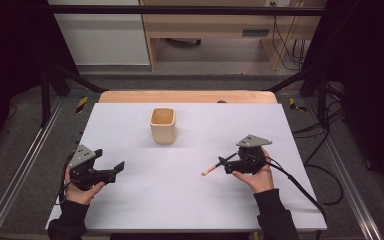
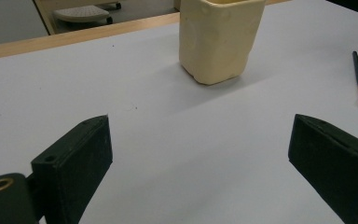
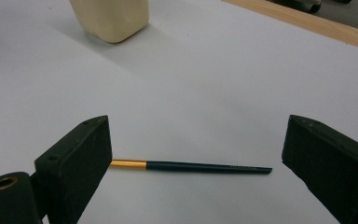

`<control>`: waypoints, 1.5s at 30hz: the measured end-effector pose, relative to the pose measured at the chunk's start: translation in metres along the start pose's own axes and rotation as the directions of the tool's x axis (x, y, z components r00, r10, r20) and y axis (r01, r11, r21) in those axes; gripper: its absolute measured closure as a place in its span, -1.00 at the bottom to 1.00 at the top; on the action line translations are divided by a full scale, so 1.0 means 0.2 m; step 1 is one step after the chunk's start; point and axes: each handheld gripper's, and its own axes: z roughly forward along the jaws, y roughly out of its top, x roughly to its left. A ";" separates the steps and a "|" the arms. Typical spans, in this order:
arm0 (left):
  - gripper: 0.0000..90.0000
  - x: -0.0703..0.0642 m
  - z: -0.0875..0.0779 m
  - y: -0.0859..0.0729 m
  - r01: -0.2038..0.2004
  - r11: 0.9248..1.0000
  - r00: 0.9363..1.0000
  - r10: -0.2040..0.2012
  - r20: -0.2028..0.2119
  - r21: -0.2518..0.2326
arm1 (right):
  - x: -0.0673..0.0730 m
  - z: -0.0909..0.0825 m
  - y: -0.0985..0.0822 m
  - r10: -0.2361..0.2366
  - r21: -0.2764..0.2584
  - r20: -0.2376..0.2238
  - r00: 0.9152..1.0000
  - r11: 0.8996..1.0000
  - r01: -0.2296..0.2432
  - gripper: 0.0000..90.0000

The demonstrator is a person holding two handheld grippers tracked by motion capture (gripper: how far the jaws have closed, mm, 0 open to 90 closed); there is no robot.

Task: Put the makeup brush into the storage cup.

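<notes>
Right gripper (image 3: 196,154) has its jaws wide apart, with the brush (image 3: 191,166) lying flat between them, untouched. Left gripper (image 2: 200,158) is wide apart too, holding nothing. Cup (image 1: 162,125) stands at 12 o'clock.

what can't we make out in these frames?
- Bristle tip of the thin dark-handled, gold-ferruled brush: right gripper view, behind the right hand-held gripper's jaw.
- Inside of the cream square ceramic cup: left gripper view, rim cut by top edge.
- Print on brush handle: too small.
</notes>
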 end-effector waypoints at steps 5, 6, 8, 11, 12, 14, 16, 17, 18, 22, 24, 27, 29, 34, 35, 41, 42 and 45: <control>-0.87 0.00 0.00 0.00 0.000 1.000 1.000 0.000 -0.001 0.000 | 0.00 0.05 -0.01 -0.003 0.017 -0.018 1.000 1.000 0.003 -0.78; -0.87 0.00 0.00 0.00 -0.002 1.000 1.000 0.002 0.001 0.003 | 0.00 0.06 -0.01 -0.002 0.018 -0.026 1.000 1.000 0.003 -0.78; -0.87 0.00 0.00 0.00 -0.003 1.000 1.000 0.003 0.001 0.004 | 0.00 0.08 -0.01 -0.008 0.023 -0.030 1.000 1.000 0.009 -0.78; -0.87 0.00 0.00 0.00 -0.001 1.000 1.000 0.001 0.002 0.002 | 0.00 0.10 -0.02 -0.007 0.036 -0.034 0.999 0.999 0.009 -0.77; -0.87 0.00 0.00 0.00 0.000 1.000 1.000 0.000 0.002 0.002 | 0.00 0.11 -0.03 -0.013 0.046 -0.035 0.999 0.999 0.015 -0.77; -0.87 0.00 0.00 0.00 -0.001 1.000 1.000 0.001 0.002 0.003 | 0.00 0.13 -0.03 -0.012 0.059 -0.041 0.999 0.998 0.015 -0.76; -0.87 0.00 0.00 0.00 -0.004 1.000 1.000 0.004 0.002 0.004 | 0.00 0.14 -0.04 -0.020 0.067 -0.043 0.999 0.997 0.023 -0.75; -0.87 0.00 0.00 0.00 -0.005 1.000 1.000 0.005 0.001 0.006 | 0.00 0.15 -0.04 -0.029 0.071 -0.045 0.999 0.997 0.032 -0.75; -0.87 0.00 0.01 0.00 -0.006 1.000 1.000 0.006 0.001 0.006 | 0.00 0.16 -0.05 -0.024 0.075 -0.043 0.999 0.997 0.027 -0.75; -0.87 0.00 0.01 -0.01 -0.007 1.000 1.000 0.007 0.001 0.008 | 0.01 0.18 -0.06 -0.046 0.095 -0.053 0.998 0.994 0.051 -0.72; -0.87 0.00 0.01 -0.01 -0.007 1.000 1.000 0.007 0.001 0.007 | 0.01 0.20 -0.07 -0.049 0.106 -0.055 0.997 0.993 0.055 -0.71; -0.87 0.00 0.01 -0.01 -0.007 1.000 1.000 0.007 0.002 0.009 | 0.01 0.23 -0.09 -0.057 0.128 -0.061 0.997 0.990 0.064 -0.70; -0.87 0.00 0.01 -0.01 -0.009 1.000 1.000 0.009 0.002 0.012 | 0.01 0.25 -0.09 -0.054 0.145 -0.062 0.997 0.987 0.062 -0.70; -0.86 0.00 0.02 -0.01 -0.013 1.000 1.000 0.013 0.002 0.016 | 0.01 0.28 -0.11 -0.077 0.157 -0.063 0.995 0.984 0.086 -0.65; -0.86 0.00 0.02 -0.01 -0.014 1.000 1.000 0.014 0.003 0.018 | 0.01 0.28 -0.11 -0.069 0.165 -0.063 0.996 0.983 0.078 -0.64; -0.86 0.00 0.02 -0.01 -0.013 1.000 1.000 0.013 0.003 0.018 | 0.01 0.30 -0.12 -0.082 0.180 -0.061 0.995 0.979 0.092 -0.53; -0.86 0.00 0.02 -0.01 -0.013 1.000 1.000 0.012 0.003 0.018 | 0.01 0.30 -0.12 -0.082 0.181 -0.063 0.995 0.979 0.092 -0.51; -0.86 0.00 0.02 -0.01 -0.013 1.000 1.000 0.013 0.004 0.018 | 0.01 0.30 -0.12 -0.069 0.185 -0.070 0.995 0.979 0.081 -0.41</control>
